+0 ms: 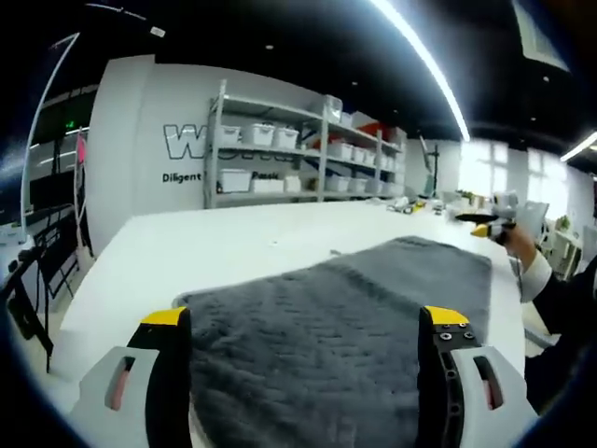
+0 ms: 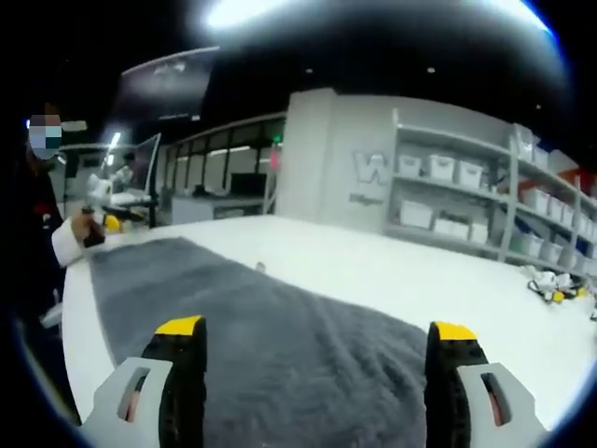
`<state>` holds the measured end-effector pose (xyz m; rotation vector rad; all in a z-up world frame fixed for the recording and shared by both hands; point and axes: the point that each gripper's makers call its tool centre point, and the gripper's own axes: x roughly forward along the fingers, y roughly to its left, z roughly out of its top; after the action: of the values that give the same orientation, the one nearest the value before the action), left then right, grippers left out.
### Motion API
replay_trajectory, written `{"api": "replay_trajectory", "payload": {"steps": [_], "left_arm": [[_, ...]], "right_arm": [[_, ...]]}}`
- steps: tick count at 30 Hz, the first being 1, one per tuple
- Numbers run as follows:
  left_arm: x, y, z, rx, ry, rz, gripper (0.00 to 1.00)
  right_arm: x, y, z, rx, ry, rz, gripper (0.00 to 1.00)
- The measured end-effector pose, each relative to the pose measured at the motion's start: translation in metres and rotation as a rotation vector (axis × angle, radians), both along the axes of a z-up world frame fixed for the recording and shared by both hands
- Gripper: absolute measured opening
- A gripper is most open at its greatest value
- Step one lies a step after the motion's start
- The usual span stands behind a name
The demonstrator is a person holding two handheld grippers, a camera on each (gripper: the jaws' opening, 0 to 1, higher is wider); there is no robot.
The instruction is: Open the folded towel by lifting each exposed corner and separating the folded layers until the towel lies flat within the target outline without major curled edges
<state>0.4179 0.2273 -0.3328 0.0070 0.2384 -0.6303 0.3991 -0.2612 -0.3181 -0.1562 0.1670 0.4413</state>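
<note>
grey towel (image 1: 354,317) lies spread on the white table (image 1: 215,247), beneath both claws, each spread wide, holding nothing.

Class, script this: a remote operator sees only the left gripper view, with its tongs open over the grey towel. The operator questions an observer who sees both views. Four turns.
Operator: Are the other tongs holding anything?
Observer: No. The right tongs are open, with the jaws wide apart and the towel lying past them, ungripped.
Operator: From that side, is the towel's far edge curled?
Observer: In the right gripper view, the far edge looks flat on the white table. I can make out no curl there.
</note>
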Motion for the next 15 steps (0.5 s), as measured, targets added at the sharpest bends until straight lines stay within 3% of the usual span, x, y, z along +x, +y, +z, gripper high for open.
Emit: {"api": "replay_trajectory", "payload": {"steps": [7,9,15], "left_arm": [[-0.023,-0.01,0.005,0.048,-0.041,0.023,1.0],[-0.031,-0.013,0.006,0.044,-0.044,0.025,1.0],[-0.048,-0.014,0.013,0.005,-0.078,0.034,1.0]], "right_arm": [[-0.016,0.014,0.005,0.011,-0.025,-0.005,0.99],[-0.022,0.018,0.008,0.03,-0.041,0.0,0.98],[-0.03,0.025,0.012,-0.014,-0.043,0.005,0.96]]}}
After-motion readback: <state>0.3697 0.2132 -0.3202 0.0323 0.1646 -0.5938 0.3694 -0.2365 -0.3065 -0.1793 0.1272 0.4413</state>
